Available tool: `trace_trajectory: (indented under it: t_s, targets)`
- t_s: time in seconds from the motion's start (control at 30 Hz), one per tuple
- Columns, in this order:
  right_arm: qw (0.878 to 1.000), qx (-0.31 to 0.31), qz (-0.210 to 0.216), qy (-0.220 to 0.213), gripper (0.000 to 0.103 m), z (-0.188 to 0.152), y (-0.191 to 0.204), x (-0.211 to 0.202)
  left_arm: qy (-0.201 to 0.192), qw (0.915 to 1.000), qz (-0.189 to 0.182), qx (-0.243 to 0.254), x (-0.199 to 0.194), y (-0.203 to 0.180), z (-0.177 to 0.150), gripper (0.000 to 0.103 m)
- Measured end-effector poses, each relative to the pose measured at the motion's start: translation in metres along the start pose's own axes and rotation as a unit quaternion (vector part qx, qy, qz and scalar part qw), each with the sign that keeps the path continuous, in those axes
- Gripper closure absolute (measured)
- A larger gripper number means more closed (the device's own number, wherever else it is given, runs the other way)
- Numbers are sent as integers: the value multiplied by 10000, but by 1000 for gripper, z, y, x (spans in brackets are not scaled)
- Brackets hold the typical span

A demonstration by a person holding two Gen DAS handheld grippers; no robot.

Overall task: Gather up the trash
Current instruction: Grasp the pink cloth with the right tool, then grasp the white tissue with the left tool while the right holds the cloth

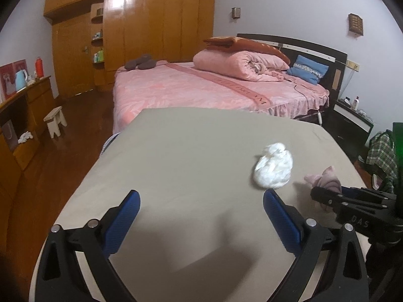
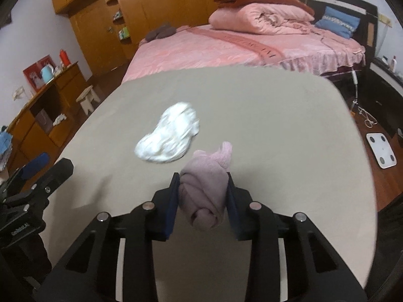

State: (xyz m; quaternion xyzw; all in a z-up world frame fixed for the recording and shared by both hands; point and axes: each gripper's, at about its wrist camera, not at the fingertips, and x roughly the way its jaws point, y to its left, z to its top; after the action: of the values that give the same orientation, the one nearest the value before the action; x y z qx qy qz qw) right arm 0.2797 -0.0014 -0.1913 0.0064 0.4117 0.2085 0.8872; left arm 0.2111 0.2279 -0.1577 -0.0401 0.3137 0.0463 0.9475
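Tabletop (image 2: 277,125): R tongs (image 2: 202,183) round pink wad (image 2: 204,188).

A beige table (image 1: 176,156) fills the foreground. Behind it stands a bed (image 1: 191,88) under a pink cover, with a rolled pink quilt (image 1: 236,65) and a blue pillow (image 1: 308,69) by the dark headboard (image 1: 314,47). A wooden wardrobe (image 1: 151,25) lines the far wall. At left, a sideboard (image 1: 27,105) carries a blue kettle (image 1: 20,76) and a red flask (image 1: 39,66); a white stool (image 1: 55,120) stands nearby. A white scale (image 2: 381,149) lies on the floor.
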Motion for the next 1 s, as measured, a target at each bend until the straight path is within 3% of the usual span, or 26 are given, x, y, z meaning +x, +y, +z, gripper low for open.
trace_trajectory:
  t_s: [0.27,0.6,0.8,0.87,1.0]
  targets:
    - [9987,131,-427,-260,70,25,-49,-8,-45,9990,-428,108,32,-40,27,7]
    - [9972,377,-581,-277,70,28,-85,-5,456,9971,-580,194,89,-75,37,12]
    - [9972,471,-522,-247,70,24,-88,-4,921,9931,-669,290,114,-87,36,32]
    - [9971,517,-504,-251,70,24,-89,-4,1062,9911,-748,303,119,-91,33,51]
    - [9971,530,-479,-279,70,26,-90,-7,1004,9917,-754,265,114,-90,32,63]
